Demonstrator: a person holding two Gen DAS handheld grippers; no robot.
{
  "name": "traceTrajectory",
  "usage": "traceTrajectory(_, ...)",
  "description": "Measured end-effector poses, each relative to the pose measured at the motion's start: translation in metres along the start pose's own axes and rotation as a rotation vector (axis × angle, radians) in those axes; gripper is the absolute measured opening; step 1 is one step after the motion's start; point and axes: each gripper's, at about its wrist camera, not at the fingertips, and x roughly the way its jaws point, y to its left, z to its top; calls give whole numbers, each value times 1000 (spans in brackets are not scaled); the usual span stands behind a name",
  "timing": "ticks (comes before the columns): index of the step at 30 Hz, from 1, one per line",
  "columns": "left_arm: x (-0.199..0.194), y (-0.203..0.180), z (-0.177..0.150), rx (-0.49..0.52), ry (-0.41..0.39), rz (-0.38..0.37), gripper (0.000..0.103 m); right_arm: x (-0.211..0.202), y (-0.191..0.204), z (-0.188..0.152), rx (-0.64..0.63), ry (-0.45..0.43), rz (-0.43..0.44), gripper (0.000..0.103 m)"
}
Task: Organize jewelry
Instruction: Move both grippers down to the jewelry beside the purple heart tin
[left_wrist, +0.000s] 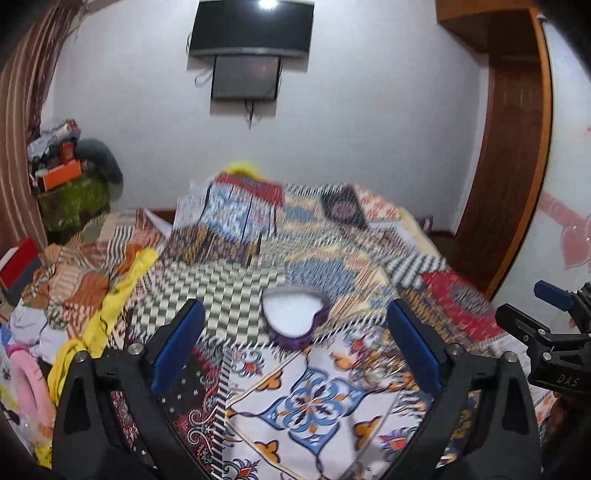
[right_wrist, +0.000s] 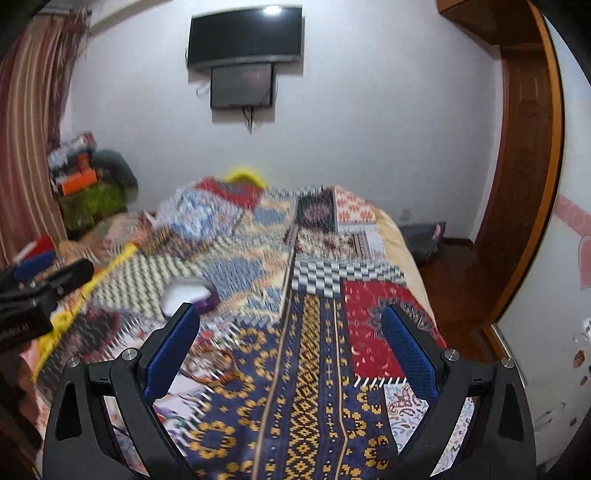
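Note:
A purple heart-shaped jewelry box (left_wrist: 293, 317) with a white lining lies open on the patchwork bedspread (left_wrist: 317, 402), just beyond my left gripper (left_wrist: 295, 343), which is open and empty. A blurred heap of gold bangles and jewelry (left_wrist: 380, 363) lies right of the box, near the right finger. In the right wrist view the box (right_wrist: 188, 295) is at the left and the jewelry heap (right_wrist: 212, 360) lies by the left finger. My right gripper (right_wrist: 290, 347) is open and empty above the bedspread (right_wrist: 306, 406).
A yellow cloth (left_wrist: 110, 306) and crumpled clothes lie along the bed's left side. A green stand with boxes (left_wrist: 74, 195) is at the far left corner. A wooden wardrobe (left_wrist: 513, 147) stands at right. A TV (left_wrist: 251, 29) hangs on the far wall.

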Motion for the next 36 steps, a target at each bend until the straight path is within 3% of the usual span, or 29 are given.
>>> traceTrajectory(8, 47, -2, -23, 52, 147, -15, 87, 40, 0, -16, -31, 131, 29, 96)
traceTrajectory(14, 69, -8, -31, 77, 222, -70, 78, 60, 7, -18, -96, 183, 83, 78)
traceTrajectory(22, 90, -13, -35, 76, 297, -172, 50, 87, 9, -13, -102, 271, 203, 58)
traceTrajectory(27, 99, -18, -38, 70, 337, -233, 38, 99, 12, -12, -112, 320, 260, 41)
traceTrajectory(36, 103, -29, -45, 85, 367, -283, 29, 94, 16, -15, -111, 334, 316, 37)
